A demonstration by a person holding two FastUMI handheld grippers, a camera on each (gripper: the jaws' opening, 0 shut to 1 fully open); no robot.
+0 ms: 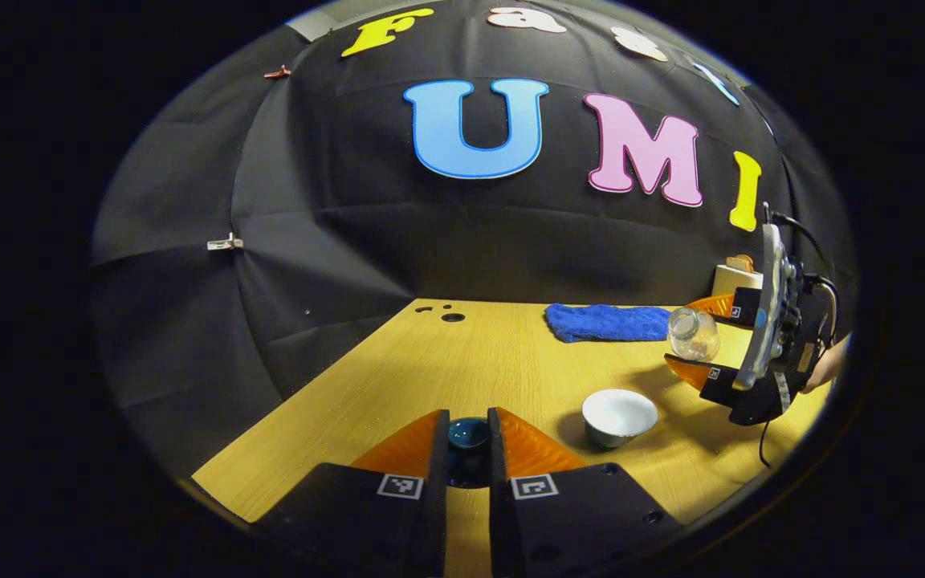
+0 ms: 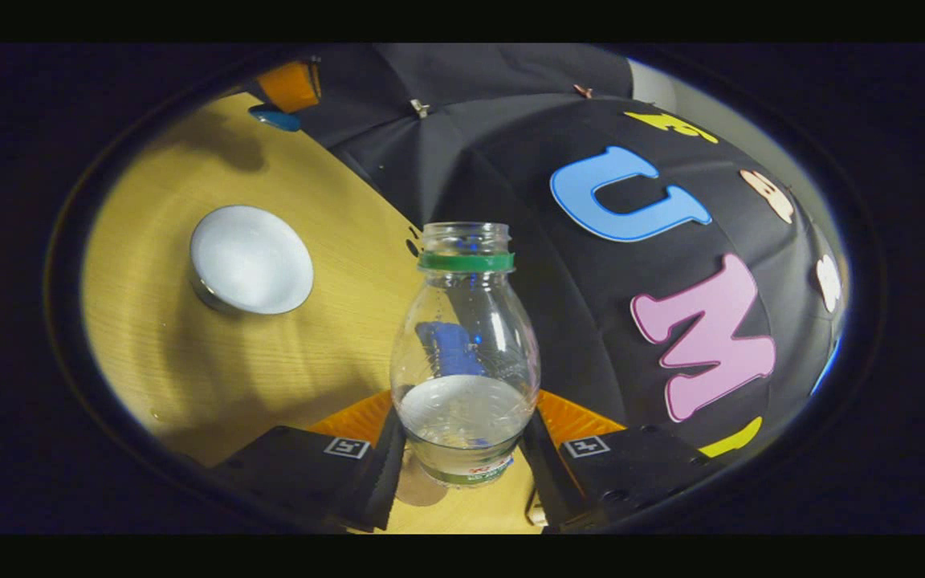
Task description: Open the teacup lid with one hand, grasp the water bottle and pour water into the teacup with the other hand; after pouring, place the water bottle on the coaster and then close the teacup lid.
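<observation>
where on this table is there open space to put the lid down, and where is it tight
Open: the broad bare wood of the table left of the teacup, back toward its holes. Also the strip between teacup and blue cloth.

Tight: right of the teacup, where the right gripper holds the water bottle tilted. The left gripper holds the lid.
</observation>
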